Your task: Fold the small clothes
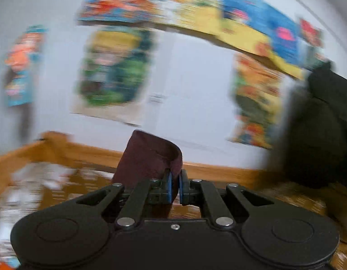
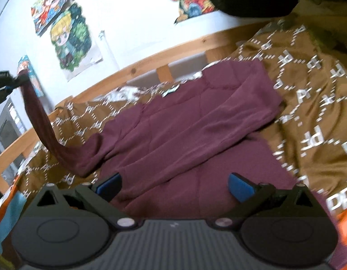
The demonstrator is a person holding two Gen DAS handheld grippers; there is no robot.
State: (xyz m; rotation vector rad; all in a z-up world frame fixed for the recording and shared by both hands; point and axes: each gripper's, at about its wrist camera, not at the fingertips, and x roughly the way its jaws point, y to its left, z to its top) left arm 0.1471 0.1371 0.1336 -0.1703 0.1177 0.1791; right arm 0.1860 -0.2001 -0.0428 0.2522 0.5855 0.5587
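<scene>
A maroon long-sleeved top (image 2: 191, 126) lies spread on a brown patterned blanket (image 2: 308, 103). Its right sleeve is folded across the body. My left gripper (image 1: 175, 186) is shut on the cuff of the other sleeve (image 1: 148, 157) and holds it raised. In the right wrist view that sleeve (image 2: 38, 117) stretches up to the left gripper (image 2: 7, 83) at the left edge. My right gripper (image 2: 174, 186) is open and empty just above the lower part of the top.
A wooden bed rail (image 2: 151, 60) runs behind the blanket against a white wall with colourful posters (image 2: 70, 42). A dark object (image 1: 317, 130) stands at the right. Orange fabric (image 2: 346, 222) lies at the lower right.
</scene>
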